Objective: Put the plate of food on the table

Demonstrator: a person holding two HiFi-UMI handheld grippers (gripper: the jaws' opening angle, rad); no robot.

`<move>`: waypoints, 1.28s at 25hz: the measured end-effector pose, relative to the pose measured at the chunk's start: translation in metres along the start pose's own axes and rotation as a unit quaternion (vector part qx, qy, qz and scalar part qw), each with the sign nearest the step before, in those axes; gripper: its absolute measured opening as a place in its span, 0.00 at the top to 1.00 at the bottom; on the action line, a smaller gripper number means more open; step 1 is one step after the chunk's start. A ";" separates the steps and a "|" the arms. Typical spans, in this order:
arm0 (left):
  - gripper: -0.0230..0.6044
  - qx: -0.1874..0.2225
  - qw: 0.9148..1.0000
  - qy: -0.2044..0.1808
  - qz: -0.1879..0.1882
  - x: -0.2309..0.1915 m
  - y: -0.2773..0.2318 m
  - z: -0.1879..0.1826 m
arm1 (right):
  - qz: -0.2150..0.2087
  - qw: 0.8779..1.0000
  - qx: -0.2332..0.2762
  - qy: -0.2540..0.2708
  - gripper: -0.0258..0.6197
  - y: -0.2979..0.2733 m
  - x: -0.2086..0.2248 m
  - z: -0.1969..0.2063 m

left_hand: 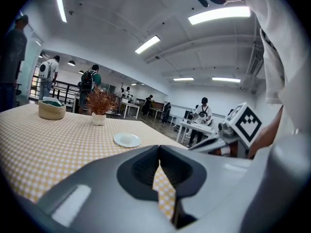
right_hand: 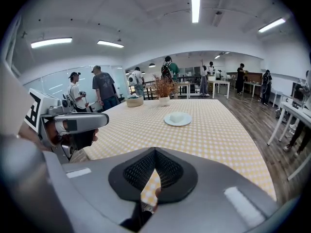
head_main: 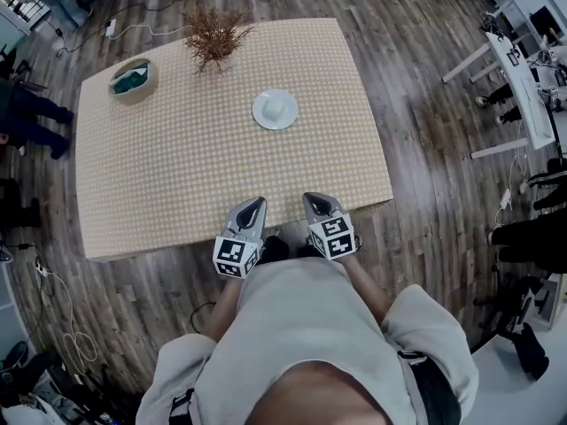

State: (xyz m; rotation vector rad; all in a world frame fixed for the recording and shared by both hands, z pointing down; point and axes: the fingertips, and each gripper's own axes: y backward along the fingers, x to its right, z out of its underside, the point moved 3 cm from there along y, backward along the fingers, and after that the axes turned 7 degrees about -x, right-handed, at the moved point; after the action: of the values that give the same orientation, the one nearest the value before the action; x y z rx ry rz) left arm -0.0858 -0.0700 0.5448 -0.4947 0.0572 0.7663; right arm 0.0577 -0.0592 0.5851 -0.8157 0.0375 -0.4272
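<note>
Left gripper (head_main: 255, 204) and right gripper (head_main: 316, 201), fingers (right_hand: 170, 171) closed and empty, face the desk's (head_main: 177, 166) plate of food (head_main: 275, 109): likely light, brittle; grip its rim.

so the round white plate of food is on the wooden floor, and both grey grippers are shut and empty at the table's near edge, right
No: the round white plate of food sits on the yellow checked tablecloth, not on the wooden floor, as the head view shows. The left gripper and right gripper are shut and empty at the near edge.
</note>
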 end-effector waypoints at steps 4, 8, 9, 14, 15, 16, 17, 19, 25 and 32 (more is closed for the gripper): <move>0.95 0.000 1.000 -0.004 -0.010 0.016 0.014 0.008 | -0.002 1.000 0.022 -0.014 0.96 0.026 -0.011 0.016; 0.95 0.009 1.000 -0.015 -0.021 0.042 0.023 0.005 | -0.003 0.999 0.049 0.003 0.96 0.057 -0.011 0.028; 0.95 0.012 0.999 -0.018 -0.025 0.051 0.026 0.005 | -0.003 0.998 0.054 0.010 0.96 0.066 -0.010 0.032; 0.95 0.025 0.998 -0.027 -0.042 0.099 0.042 0.012 | -0.004 0.997 0.078 0.027 0.96 0.109 0.002 0.064; 0.95 0.027 0.998 -0.030 -0.045 0.109 0.046 0.016 | -0.005 0.996 0.082 0.027 0.96 0.117 0.004 0.071; 0.95 0.029 0.998 -0.034 -0.048 0.119 0.050 0.018 | -0.005 0.996 0.088 0.026 0.96 0.125 0.006 0.077; 0.95 0.032 0.997 -0.037 -0.051 0.127 0.055 0.020 | -0.006 0.995 0.093 0.027 0.96 0.133 0.006 0.081; 0.95 0.041 0.996 -0.041 -0.062 0.142 0.066 0.023 | -0.010 0.994 0.104 0.032 0.96 0.147 0.005 0.086; 0.95 0.058 0.993 -0.049 -0.093 0.175 0.096 0.024 | -0.023 0.990 0.135 0.042 0.96 0.179 -0.001 0.092; 0.95 0.060 0.991 -0.055 -0.103 0.187 0.115 0.028 | -0.027 0.986 0.158 0.050 0.96 0.194 -0.014 0.093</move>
State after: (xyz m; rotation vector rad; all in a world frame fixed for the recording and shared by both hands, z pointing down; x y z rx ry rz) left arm -0.0316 0.1345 0.4809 -0.3370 -0.0495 0.5824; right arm 0.1319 0.1282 0.5095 -0.4840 0.0390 -0.5103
